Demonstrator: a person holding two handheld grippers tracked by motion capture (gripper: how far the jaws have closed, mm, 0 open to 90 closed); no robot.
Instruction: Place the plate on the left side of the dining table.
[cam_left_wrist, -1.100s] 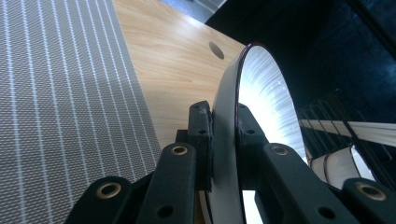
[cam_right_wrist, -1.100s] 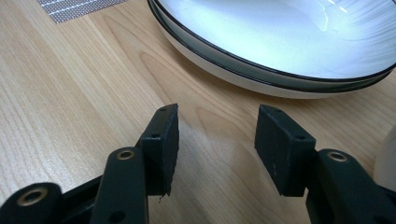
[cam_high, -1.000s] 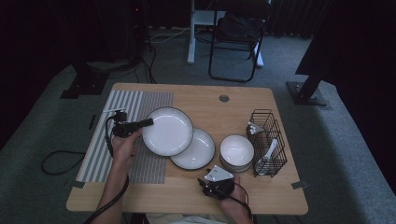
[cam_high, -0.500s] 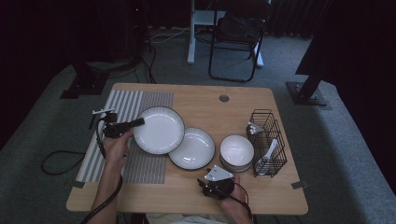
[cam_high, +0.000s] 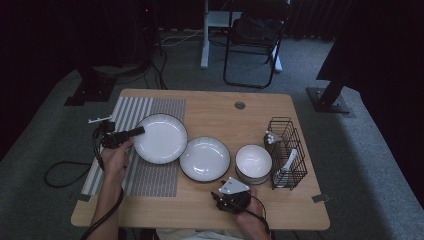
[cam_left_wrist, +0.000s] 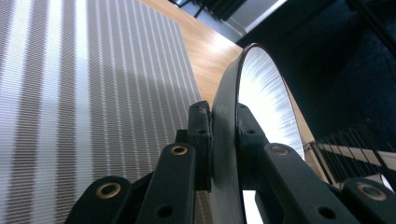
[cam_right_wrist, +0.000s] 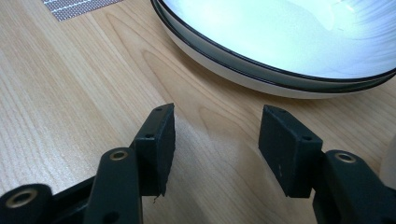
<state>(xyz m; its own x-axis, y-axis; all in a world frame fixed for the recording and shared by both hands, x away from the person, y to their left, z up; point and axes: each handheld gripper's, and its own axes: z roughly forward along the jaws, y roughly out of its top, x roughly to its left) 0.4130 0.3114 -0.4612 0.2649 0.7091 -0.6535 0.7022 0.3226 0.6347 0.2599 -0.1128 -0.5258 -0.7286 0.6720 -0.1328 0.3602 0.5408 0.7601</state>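
**Ana:** Right gripper view first, since it sits nearest: the right gripper (cam_right_wrist: 212, 149) has its jaws parted with bare wood between them. They have just been opening a little, and nothing is gripped.

**Ben:** From the high view, that right gripper (cam_high: 231, 194) rests at the table's (cam_high: 210, 105) near edge, just in front of the stacked plates (cam_high: 205, 159).

**Ana:** Yes, 2 dark rims show on that stack (cam_right_wrist: 280, 46) beyond the jaws.

**Ben:** And the left gripper (cam_high: 134, 132)?

**Ana:** Clamped on the rim of a white plate (cam_high: 159, 138). In the left gripper view the pads pinch the plate's (cam_left_wrist: 261, 98) dark edge from both sides, the left gripper (cam_left_wrist: 223, 140) holding it above the striped mat (cam_left_wrist: 70, 93).

**Ben:** Over the mat's (cam_high: 150, 175) right part, then, partly over bare wood. Farther right sit the bowls (cam_high: 253, 161) and the wire rack (cam_high: 287, 150).
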